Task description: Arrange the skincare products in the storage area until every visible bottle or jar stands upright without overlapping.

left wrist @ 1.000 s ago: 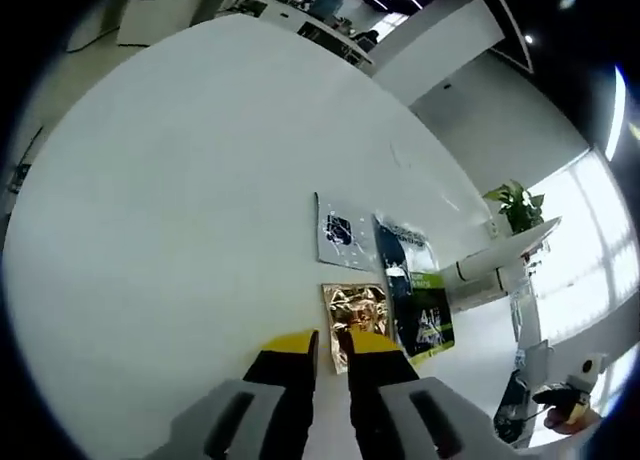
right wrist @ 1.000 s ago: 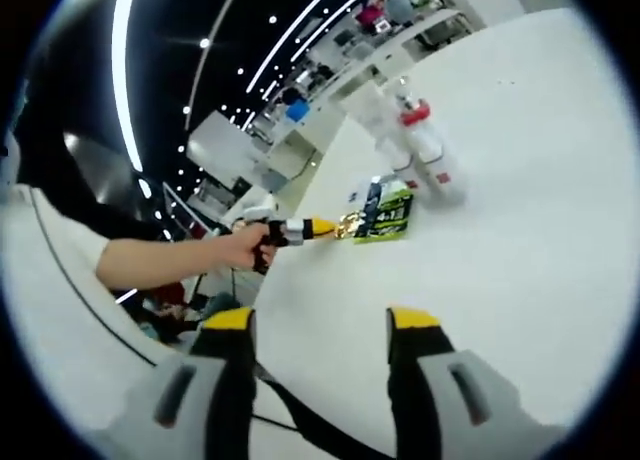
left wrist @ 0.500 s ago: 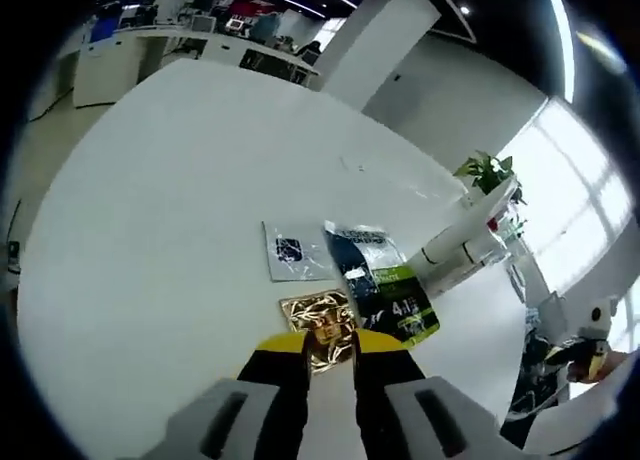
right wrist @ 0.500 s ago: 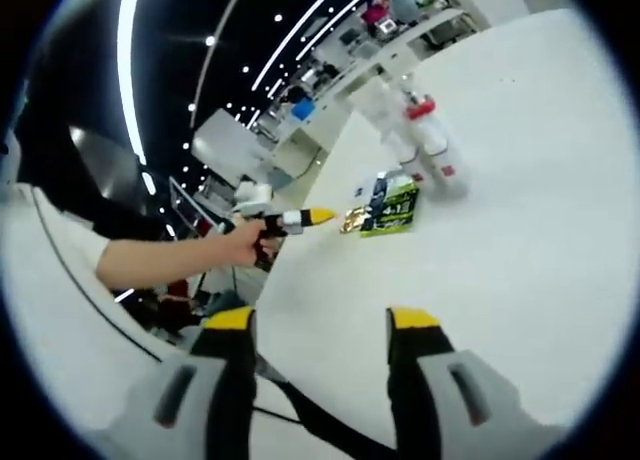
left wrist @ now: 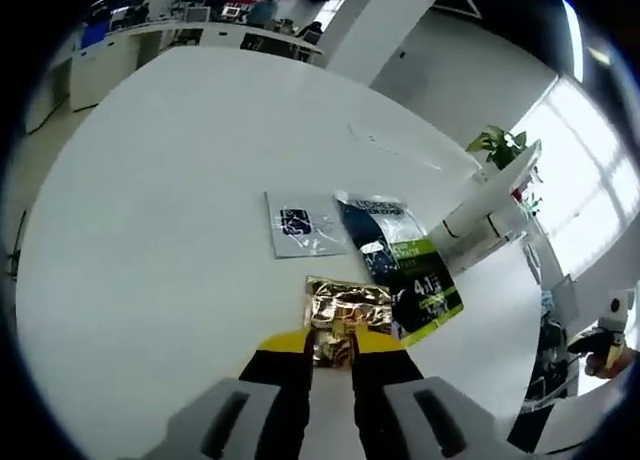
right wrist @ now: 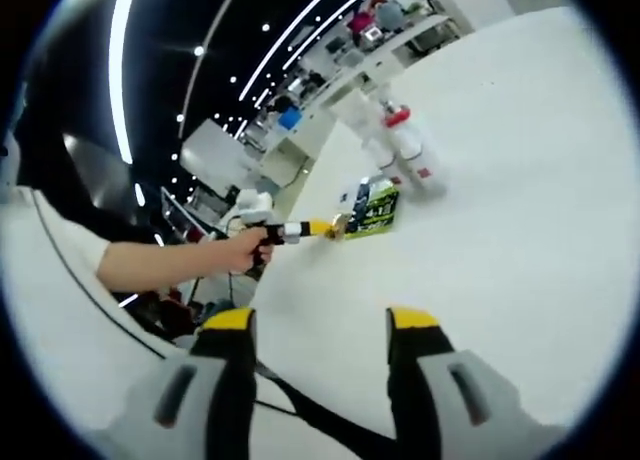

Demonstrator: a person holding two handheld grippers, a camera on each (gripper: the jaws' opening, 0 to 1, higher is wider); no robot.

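Best to keep the left tongs (left wrist: 331,342), nipped on the near edge of the gold foil sachet (left wrist: 346,314) lying flat on the white bench (left wrist: 150,230) beside the green-and-black sachet (left wrist: 405,275), gripping lightly; right tongs (right wrist: 318,325) gaping, idle.

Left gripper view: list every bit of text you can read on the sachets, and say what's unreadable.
"4.1": large white figures on the green and black sachet, as best I can read them.
White lettering at the top of the dark blue sachet: too blurred to read.
Dark logo on the clear sachet: too small to read.
Gold sachet, its near edge between the left gripper jaws: dark print, unreadable.
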